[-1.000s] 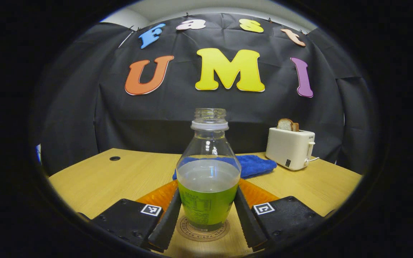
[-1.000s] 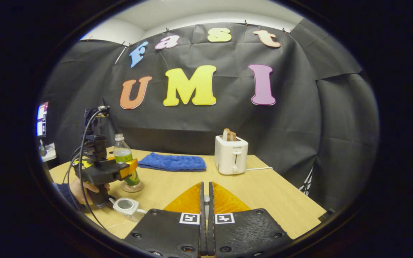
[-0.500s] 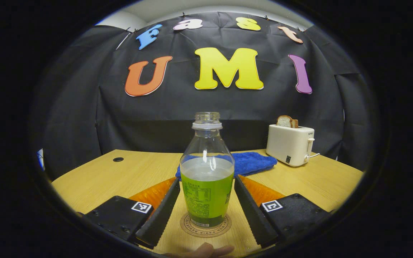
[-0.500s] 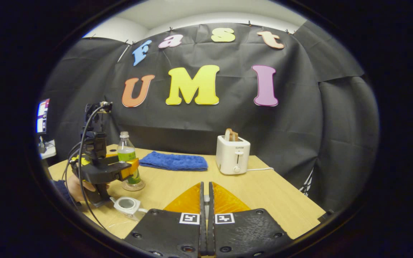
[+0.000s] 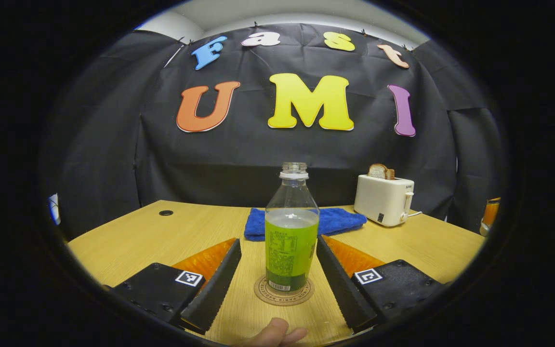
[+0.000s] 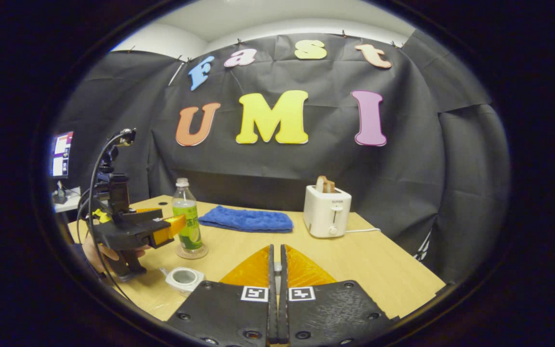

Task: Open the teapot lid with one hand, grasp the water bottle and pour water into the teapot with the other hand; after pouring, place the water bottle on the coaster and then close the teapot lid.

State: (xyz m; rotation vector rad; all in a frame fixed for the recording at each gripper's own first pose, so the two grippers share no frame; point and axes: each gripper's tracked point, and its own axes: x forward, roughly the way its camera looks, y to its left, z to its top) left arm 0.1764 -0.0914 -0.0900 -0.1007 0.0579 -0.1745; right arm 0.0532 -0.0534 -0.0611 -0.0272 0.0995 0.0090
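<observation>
The uncapped water bottle (image 5: 291, 243), green-labelled and part full, stands upright on the round coaster (image 5: 283, 295). My left gripper (image 5: 277, 245) is open, with a finger on each side of the bottle and a gap to both. In the right gripper view the bottle (image 6: 188, 222) stands behind the left gripper (image 6: 164, 230), which a hand (image 6: 97, 251) holds. The small white teapot (image 6: 184, 278) sits with its top open near the table's front edge. My right gripper (image 6: 276, 248) is shut, and a thin pale piece, apparently the teapot lid, shows in the slit between its fingers.
A blue cloth (image 5: 328, 221) lies behind the bottle. A white toaster (image 5: 383, 200) with bread in it stands at the back right, its cord trailing on the wooden table (image 5: 128, 241). A fingertip (image 5: 277, 332) shows at the bottom of the left gripper view.
My left gripper has let go of the bottle, opened wider and drawn back, leaving the bottle on the coaster. The right gripper has stayed shut and shifted slightly.
</observation>
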